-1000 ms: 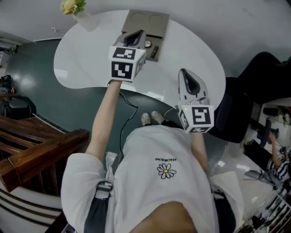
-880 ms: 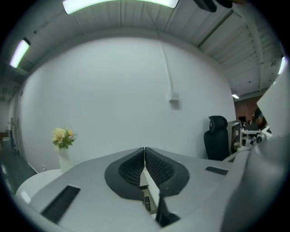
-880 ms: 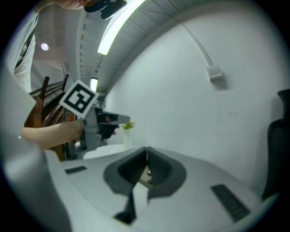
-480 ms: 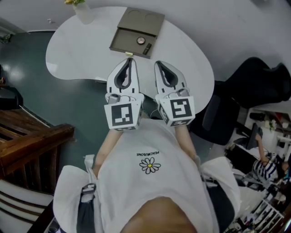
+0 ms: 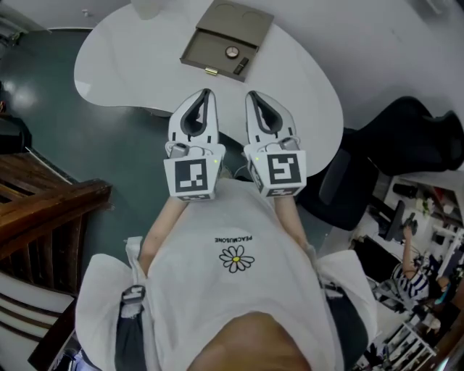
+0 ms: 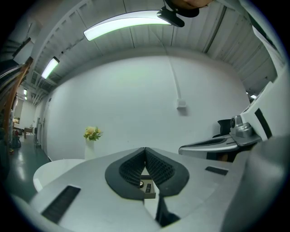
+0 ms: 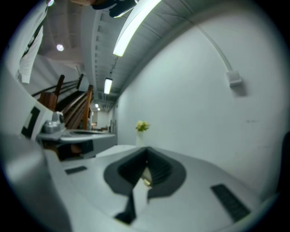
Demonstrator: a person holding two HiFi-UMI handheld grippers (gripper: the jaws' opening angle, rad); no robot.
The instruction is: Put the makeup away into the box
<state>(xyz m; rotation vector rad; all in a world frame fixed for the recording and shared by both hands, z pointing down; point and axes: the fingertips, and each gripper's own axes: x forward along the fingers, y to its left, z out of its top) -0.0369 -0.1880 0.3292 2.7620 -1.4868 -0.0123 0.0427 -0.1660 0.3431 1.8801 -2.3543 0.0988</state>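
The flat tan box [image 5: 217,29] lies open on the far side of the white table [image 5: 123,65]. In its tray lie a round compact [image 5: 231,51] and a dark stick [image 5: 240,69]. My left gripper [image 5: 206,93] and right gripper [image 5: 251,94] hover side by side over the table's near edge, short of the box. Both are shut with nothing between the jaws. In the left gripper view the left gripper [image 6: 145,149] points level at the box [image 6: 147,188], glimpsed below its tips. The right gripper [image 7: 146,159] points the same way.
A white vase [image 5: 148,7] with yellow flowers [image 6: 92,133] stands at the table's far left. A black chair [image 5: 348,188] is to the right of the table, and a wooden railing [image 5: 43,210] to the left. A white wall rises behind the table.
Both grippers have drawn back from the table toward the person's body. The left one left the box, and they now sit close together. The box holds the same items.
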